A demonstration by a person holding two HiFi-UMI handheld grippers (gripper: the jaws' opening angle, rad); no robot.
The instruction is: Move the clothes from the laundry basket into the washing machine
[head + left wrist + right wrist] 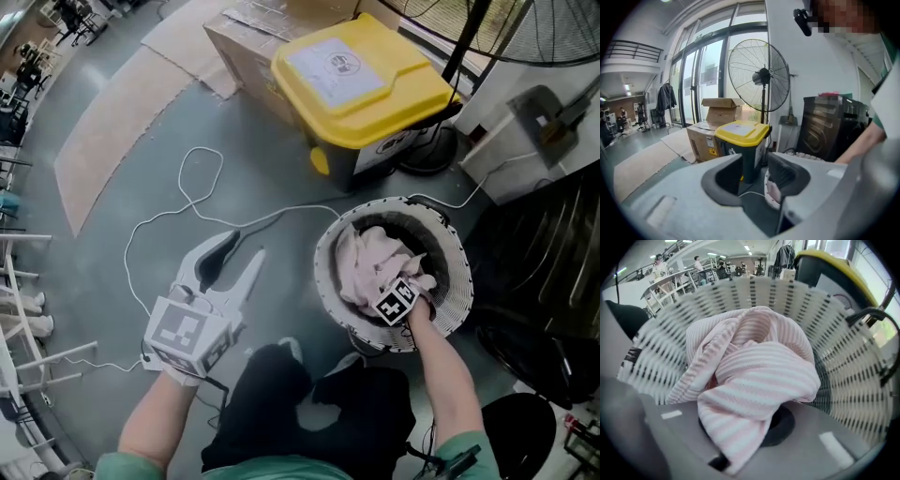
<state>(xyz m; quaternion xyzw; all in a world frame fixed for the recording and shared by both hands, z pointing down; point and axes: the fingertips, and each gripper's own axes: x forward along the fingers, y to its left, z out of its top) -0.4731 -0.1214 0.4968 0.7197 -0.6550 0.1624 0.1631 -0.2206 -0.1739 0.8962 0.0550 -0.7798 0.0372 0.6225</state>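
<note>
A round white laundry basket (327, 280) stands on the grey floor, with a pink-and-white striped cloth (375, 258) piled in it. My right gripper (398, 300) points down into the basket and is shut on that cloth (754, 380), which bunches up over its jaws (740, 427) and hides the fingertips. My left gripper (242, 251) hovers over the floor to the left of the basket, open and holding nothing. In the left gripper view its jaws (754, 176) frame the basket's edge (770, 197). A dark washing machine (829, 126) stands behind the basket, at the right edge (553, 272) of the head view.
A bin with a yellow lid (361, 80) and a cardboard box (253, 42) stand beyond the basket. A standing fan (759, 75) is next to them. A white cable (187, 202) loops over the floor, and flat cardboard sheets (112, 122) lie at the left.
</note>
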